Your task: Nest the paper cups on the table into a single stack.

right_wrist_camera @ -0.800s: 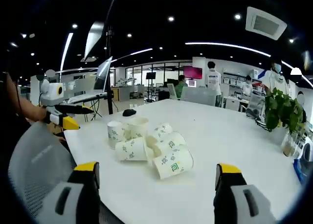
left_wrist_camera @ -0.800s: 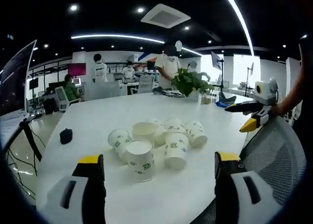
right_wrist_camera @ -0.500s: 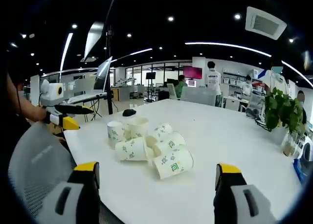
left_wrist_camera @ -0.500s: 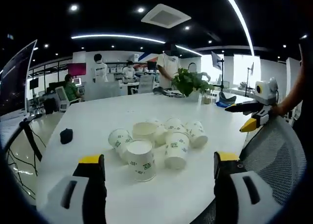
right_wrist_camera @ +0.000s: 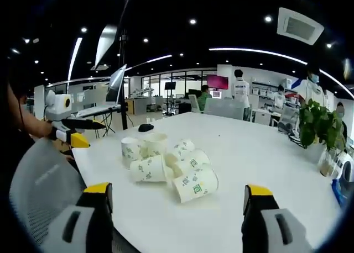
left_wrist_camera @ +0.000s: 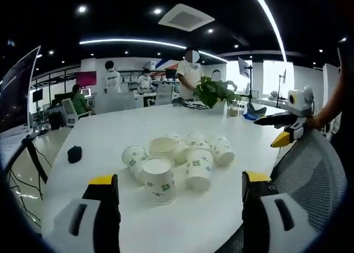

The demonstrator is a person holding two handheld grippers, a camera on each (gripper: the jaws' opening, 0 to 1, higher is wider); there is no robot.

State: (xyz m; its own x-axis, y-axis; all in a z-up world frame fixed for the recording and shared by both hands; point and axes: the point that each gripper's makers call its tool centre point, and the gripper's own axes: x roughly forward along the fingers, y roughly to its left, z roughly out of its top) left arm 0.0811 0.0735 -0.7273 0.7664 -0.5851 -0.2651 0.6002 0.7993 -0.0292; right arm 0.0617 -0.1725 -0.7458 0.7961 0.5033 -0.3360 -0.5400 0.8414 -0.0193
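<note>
Several white paper cups with green logos cluster mid-table (left_wrist_camera: 110,131). Nearest me stands an upright cup (left_wrist_camera: 159,180), with an upside-down cup (left_wrist_camera: 199,169) beside it and others lying behind, such as one cup (left_wrist_camera: 222,151). My left gripper (left_wrist_camera: 180,178) is open, short of the cluster and touching nothing. It appears as the left gripper (right_wrist_camera: 95,134) beyond the table's left edge. From the other side, two cups stand upright (right_wrist_camera: 130,151) and several lie, including the closest cup (right_wrist_camera: 195,185). My right gripper (right_wrist_camera: 177,189) is open and empty, and appears as the right gripper (left_wrist_camera: 268,132), held by a hand.
A small black object (left_wrist_camera: 74,153) lies left of the cups, seen as the black object (right_wrist_camera: 146,127) behind them. A potted plant (left_wrist_camera: 213,91) stands at the far edge. A grey mesh chair (left_wrist_camera: 310,170) sits by the near table edge. People stand and sit in the office behind.
</note>
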